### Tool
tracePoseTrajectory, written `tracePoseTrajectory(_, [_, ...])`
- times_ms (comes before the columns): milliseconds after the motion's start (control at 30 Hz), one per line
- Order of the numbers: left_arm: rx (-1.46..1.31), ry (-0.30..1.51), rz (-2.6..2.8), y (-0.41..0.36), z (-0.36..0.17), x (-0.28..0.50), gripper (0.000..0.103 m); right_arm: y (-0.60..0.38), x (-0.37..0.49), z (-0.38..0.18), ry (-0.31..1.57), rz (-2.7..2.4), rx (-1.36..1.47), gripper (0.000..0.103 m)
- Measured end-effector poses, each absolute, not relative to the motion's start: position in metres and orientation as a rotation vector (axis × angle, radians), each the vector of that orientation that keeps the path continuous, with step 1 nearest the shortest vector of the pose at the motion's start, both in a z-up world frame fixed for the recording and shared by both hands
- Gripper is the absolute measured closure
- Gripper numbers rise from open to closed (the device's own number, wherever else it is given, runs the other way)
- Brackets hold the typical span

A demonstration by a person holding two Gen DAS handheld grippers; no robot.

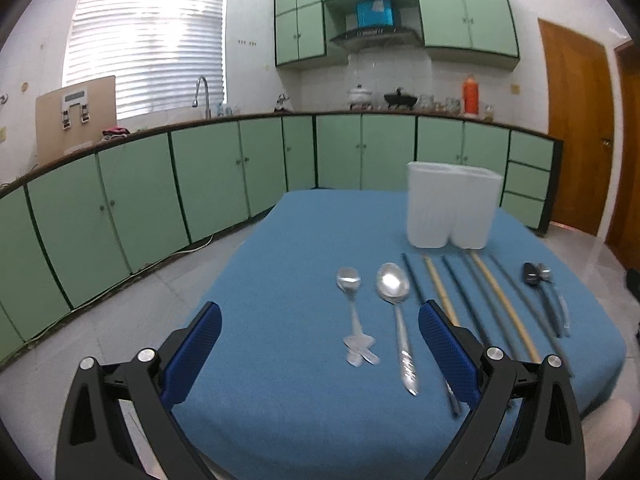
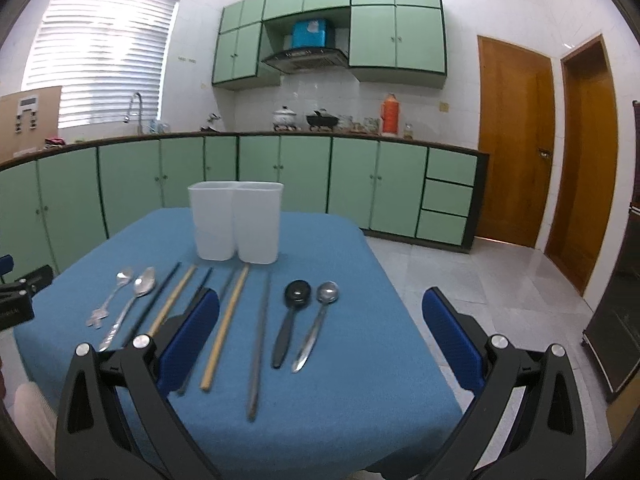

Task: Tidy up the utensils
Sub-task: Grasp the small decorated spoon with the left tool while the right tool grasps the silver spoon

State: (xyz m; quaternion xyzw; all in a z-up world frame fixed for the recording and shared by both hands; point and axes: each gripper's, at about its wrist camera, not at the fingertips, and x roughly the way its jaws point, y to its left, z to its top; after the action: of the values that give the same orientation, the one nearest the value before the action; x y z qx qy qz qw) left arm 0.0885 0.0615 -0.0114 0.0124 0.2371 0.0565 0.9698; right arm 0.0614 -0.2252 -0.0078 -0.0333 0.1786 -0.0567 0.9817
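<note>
Left gripper [image 1: 320,344]: jaws spread wide, nothing between them, hovering over near left part of blue tablecloth [image 1: 288,248]. Right gripper [image 2: 320,332]: jaws spread wide, empty, above near edge.

White two-compartment holder [image 2: 236,222] upright at 12 o'clock on table. Utensils in row just before it, 9 to 3 o'clock in right wrist view: small ornate spoon [image 2: 110,300], large steel spoon [image 2: 130,304], chopsticks dark and bamboo [image 2: 226,320], black spoon [image 2: 290,320], steel spoon [image 2: 318,322]. All flat, handles toward camera.

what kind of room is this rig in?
Most likely a home kitchen. Green cabinets run under a long counter with a sink faucet, and a range hood hangs above pots. Utensils lie on a blue-clothed table in front of a white holder.
</note>
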Motion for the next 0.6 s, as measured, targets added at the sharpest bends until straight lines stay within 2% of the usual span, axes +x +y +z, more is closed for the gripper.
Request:
tracePoseTrajectory(367, [0.089,0.695,0.115,0.059,-0.045,0.197,0.007,-0.233,0.133,-0.015,0.462,-0.159,-0.115,0.006])
tracePoseTrajectory(600, [0.085,0.827,0.128,0.062,-0.063,0.250,0.015,-0.243,0.163,-0.027,0.516,-0.175,-0.111,0.007])
